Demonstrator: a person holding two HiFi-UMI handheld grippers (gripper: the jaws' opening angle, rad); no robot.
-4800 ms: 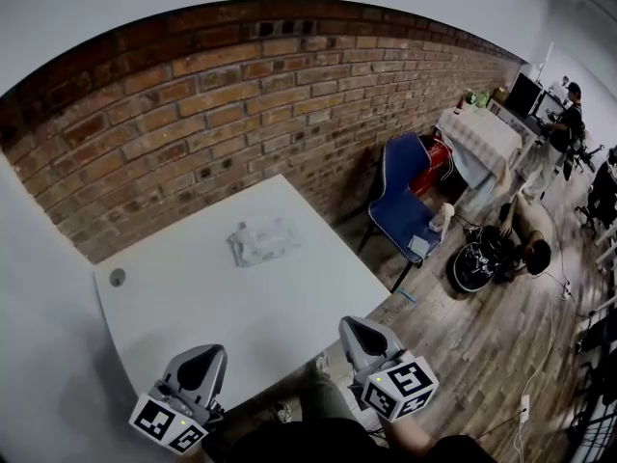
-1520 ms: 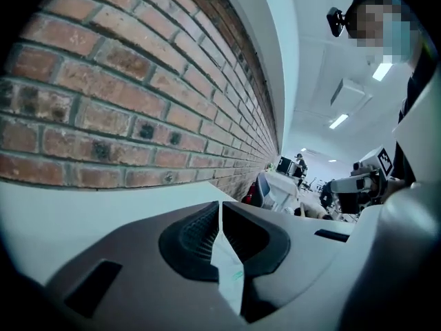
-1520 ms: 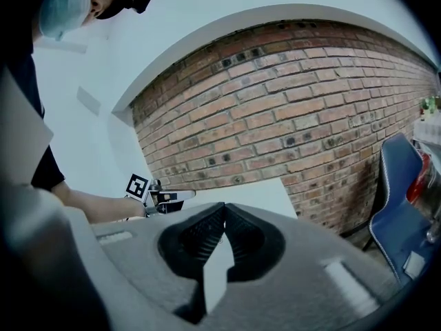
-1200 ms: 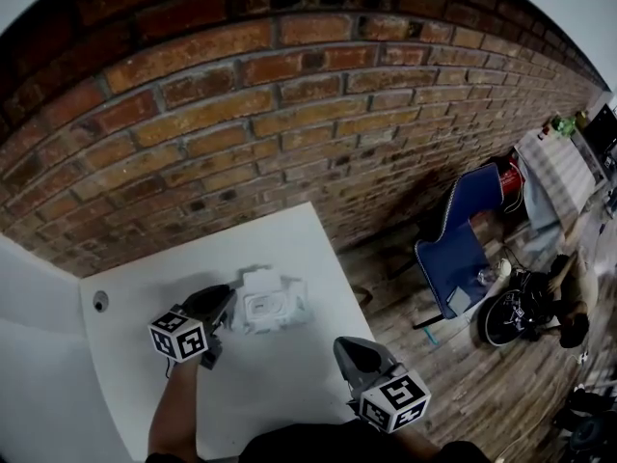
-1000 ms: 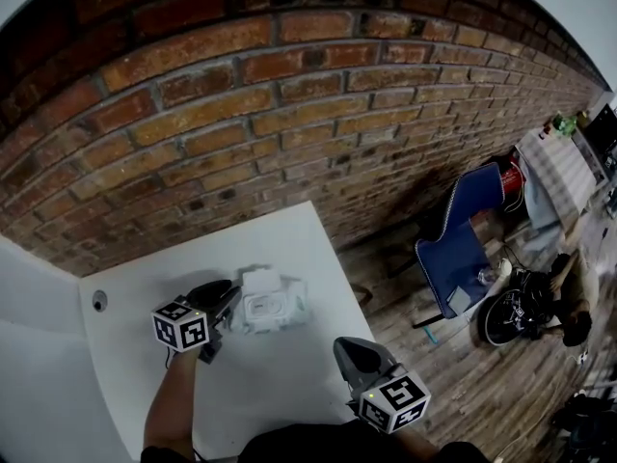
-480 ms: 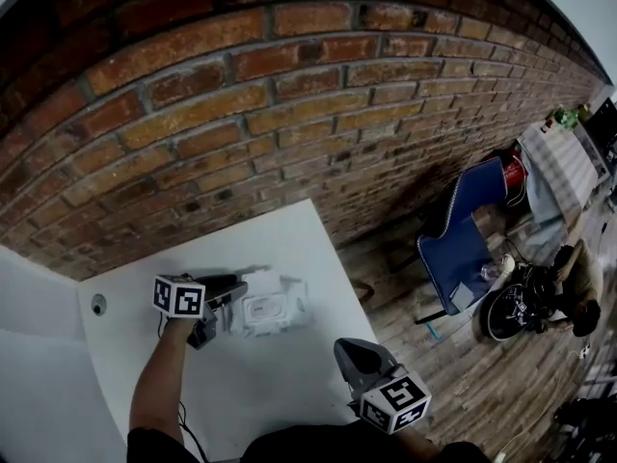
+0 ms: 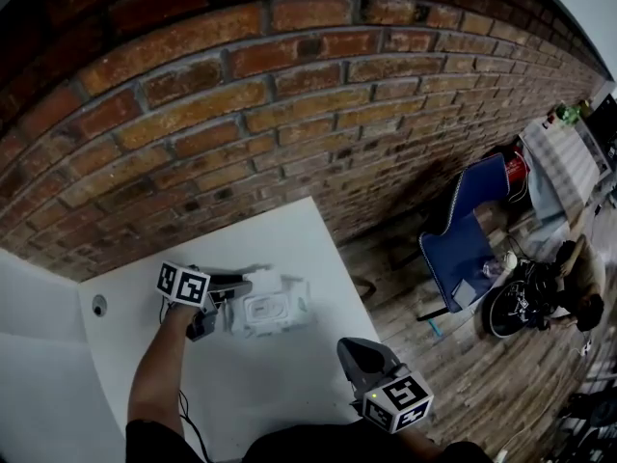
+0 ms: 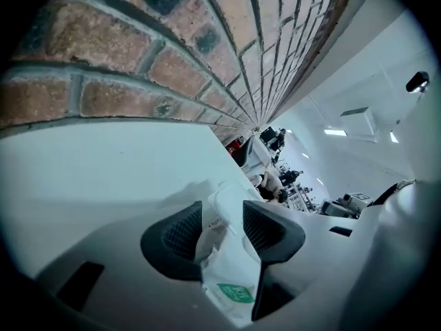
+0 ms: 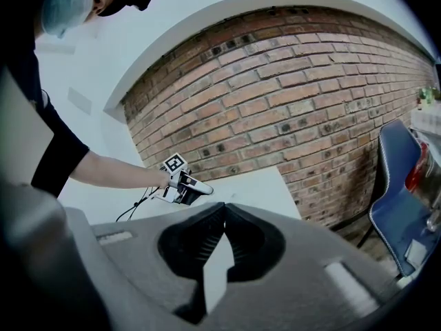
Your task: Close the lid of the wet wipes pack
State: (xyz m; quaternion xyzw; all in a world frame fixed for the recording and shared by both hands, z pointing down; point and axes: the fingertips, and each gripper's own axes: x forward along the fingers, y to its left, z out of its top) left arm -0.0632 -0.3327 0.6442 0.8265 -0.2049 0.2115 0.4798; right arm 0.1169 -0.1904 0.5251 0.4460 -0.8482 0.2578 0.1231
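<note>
Between the just-opened jaws of the left gripper [image 8: 220, 216] lies the wet wipes pack [image 8: 222, 264], green label [image 8: 236, 294] illegible; right gripper [image 9: 222, 211] clenched, empty.

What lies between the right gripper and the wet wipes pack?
Only bare white tabletop. In the head view, nothing stands on the stretch from the right gripper to the wet wipes pack.
</note>
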